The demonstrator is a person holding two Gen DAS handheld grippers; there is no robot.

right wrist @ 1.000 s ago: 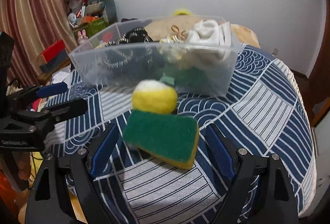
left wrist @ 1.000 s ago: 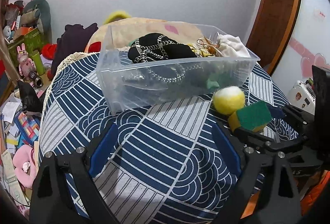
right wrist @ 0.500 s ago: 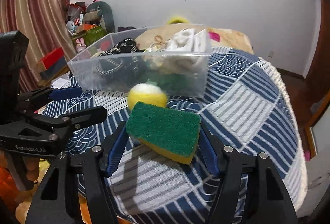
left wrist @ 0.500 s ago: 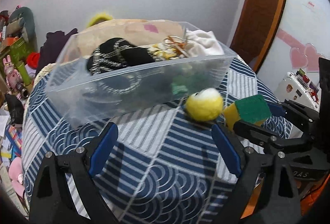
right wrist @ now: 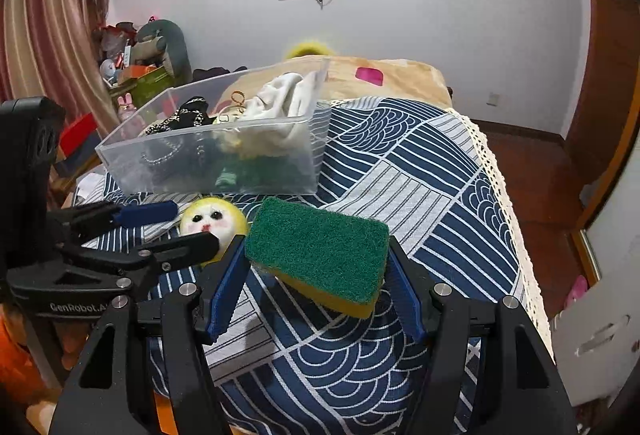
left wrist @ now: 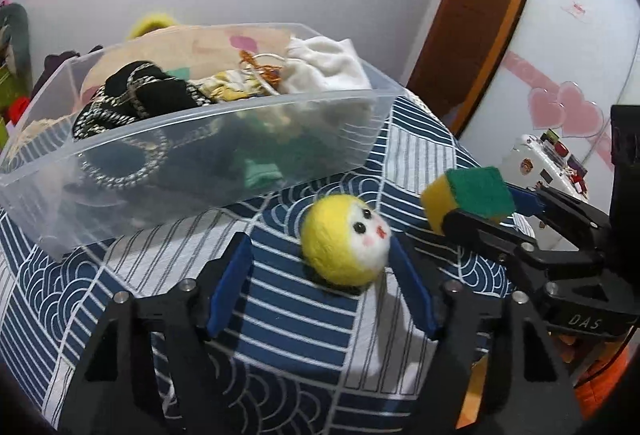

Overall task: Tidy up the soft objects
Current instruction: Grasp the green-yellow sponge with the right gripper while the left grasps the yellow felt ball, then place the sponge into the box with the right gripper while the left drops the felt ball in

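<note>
right gripper point(right wrist: 316, 271) grips sponge point(right wrist: 320, 249) | left gripper point(left wrist: 320, 271) fingers spread | ball point(left wrist: 346, 239) beside bin point(left wrist: 224, 139)

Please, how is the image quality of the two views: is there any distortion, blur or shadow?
Left wrist view: strong fisheye bending, dark round corners; the yellow felt ball with a face is sharp and casts a dark shadow on the blue patterned cloth. Right wrist view: same curved distortion; the green and yellow sponge in the right claw is sharp, its shadow falling below; the clear plastic bin looks hazy.
</note>
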